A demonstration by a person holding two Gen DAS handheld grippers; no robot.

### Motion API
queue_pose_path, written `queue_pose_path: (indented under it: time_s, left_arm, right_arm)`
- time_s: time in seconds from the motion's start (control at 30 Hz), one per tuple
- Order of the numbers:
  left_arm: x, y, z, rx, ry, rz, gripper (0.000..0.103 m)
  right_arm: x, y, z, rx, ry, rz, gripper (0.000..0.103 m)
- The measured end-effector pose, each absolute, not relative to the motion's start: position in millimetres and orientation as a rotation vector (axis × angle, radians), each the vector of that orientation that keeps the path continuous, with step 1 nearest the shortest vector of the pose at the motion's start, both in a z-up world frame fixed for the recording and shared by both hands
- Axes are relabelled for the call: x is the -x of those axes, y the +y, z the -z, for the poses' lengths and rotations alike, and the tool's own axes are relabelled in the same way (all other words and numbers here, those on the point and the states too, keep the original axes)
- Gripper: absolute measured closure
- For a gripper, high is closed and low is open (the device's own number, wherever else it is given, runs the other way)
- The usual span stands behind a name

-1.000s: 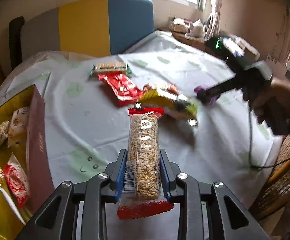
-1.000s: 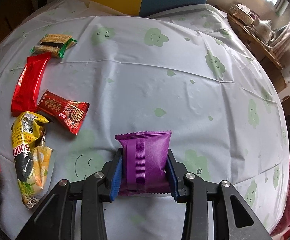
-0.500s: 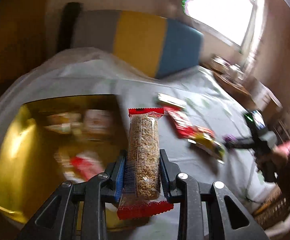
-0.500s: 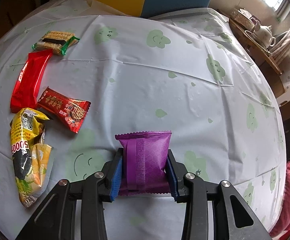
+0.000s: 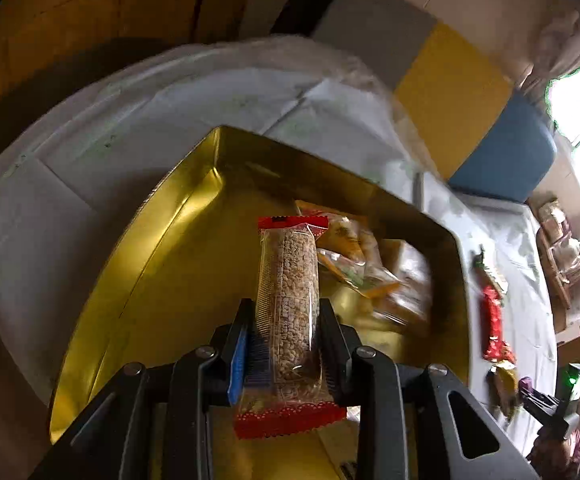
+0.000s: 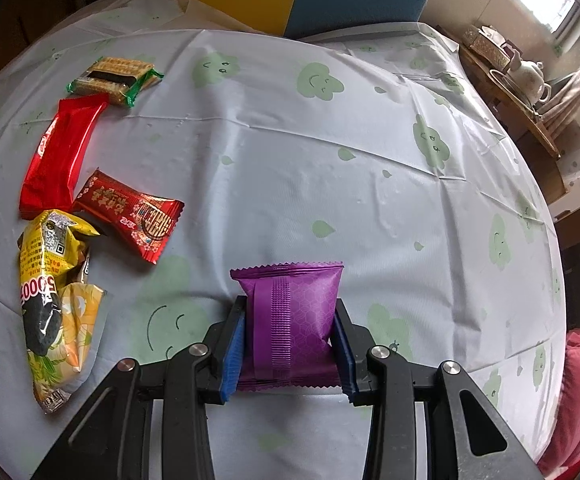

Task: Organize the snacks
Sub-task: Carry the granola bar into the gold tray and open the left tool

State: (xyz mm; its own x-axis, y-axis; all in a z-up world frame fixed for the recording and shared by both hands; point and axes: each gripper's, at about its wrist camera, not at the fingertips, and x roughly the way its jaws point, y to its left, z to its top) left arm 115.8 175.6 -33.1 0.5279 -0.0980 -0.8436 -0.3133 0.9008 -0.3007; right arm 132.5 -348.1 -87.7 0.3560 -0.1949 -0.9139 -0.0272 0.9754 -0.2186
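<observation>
1. The left gripper (image 5: 288,336) was clamped on a clear-wrapped grain bar (image 5: 290,300) with red crimped ends, holding it lengthwise above the gold box (image 5: 162,248).
2. That box sat on the white tablecloth (image 5: 70,168); blurred snack packets (image 5: 364,268) lay inside it toward its right side, beyond the bar.
3. Across the table, near its left edge in the right wrist view, a green-ended cracker pack (image 6: 116,78) lay furthest away, with a plain red bar (image 6: 60,156) just in front of it.
4. A red patterned candy packet (image 6: 130,214) lay beside the red bar's near end, and a crumpled yellow snack bag (image 6: 54,300) lay nearest, touching or almost touching both.
5. The right gripper (image 6: 290,340) was closed on a purple pouch (image 6: 294,320), held over the cloud-printed cloth (image 6: 330,160) well apart from those packets.
6. A white teapot (image 6: 530,78) stood on a side table at the far right.
</observation>
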Motion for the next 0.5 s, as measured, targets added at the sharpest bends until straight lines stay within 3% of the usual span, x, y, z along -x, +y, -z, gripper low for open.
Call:
queue_pose_path:
  time_s: [0.2,0.5]
  left_arm:
    - [-143.7,169.0,66.6,0.401,1.124,-0.160,0.071]
    - [-132.4,160.7,44.6,0.318,1.037,-0.183,0.068]
  right_arm:
    - [-132.8,-348.0,87.3,0.212,1.204,0.110,0.064]
    - [-132.7,-348.9,87.2,0.208,1.207,0.107,0.063]
